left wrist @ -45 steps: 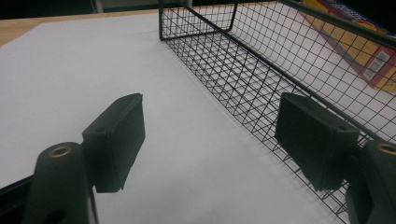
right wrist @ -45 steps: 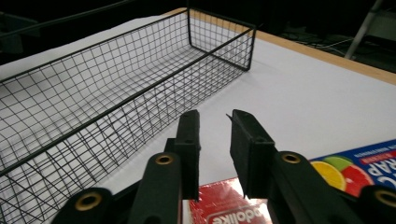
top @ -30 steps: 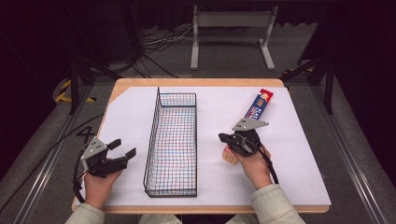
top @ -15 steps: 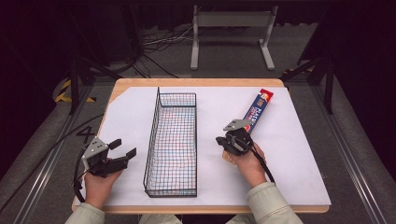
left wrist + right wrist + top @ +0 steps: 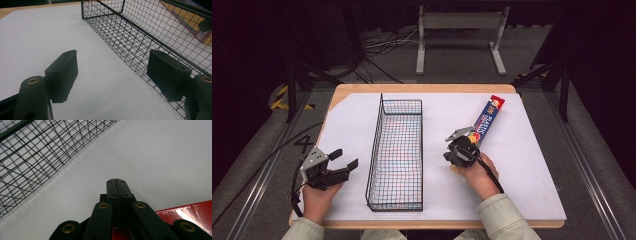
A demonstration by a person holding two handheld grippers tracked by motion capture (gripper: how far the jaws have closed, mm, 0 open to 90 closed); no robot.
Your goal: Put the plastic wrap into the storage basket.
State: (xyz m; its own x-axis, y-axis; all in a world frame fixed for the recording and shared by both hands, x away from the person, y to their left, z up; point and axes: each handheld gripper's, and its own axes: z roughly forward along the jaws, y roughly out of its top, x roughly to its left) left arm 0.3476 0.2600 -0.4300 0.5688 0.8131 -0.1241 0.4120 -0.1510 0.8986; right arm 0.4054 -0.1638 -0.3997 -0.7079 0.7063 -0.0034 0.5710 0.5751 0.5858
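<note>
A: Nearest the person, the left gripper (image 5: 343,159) sits low over the white sheet (image 5: 347,130) at the near left of the worktop (image 5: 422,88), its fingers (image 5: 62,75) spread wide apart with nothing between them.

B: And in the left gripper view the wire basket (image 5: 140,37) runs just beside the right-hand finger, close but apart from it as far as I can tell.

A: Over to the right gripper (image 5: 116,185). Fingers pressed flat together, nothing caught between them, tips hanging just above the bare white sheet.

B: From the high view it sits between the basket and the long box (image 5: 486,119), right at the box's near end. In the right gripper view the red of that box shows under the gripper's body.

A: The box lies flat on the sheet, angled away toward the far right corner, well outside the basket.

B: The basket stands lengthwise in the middle, empty. Beyond the worktop, a grey metal stand (image 5: 460,30) on the floor.
</note>
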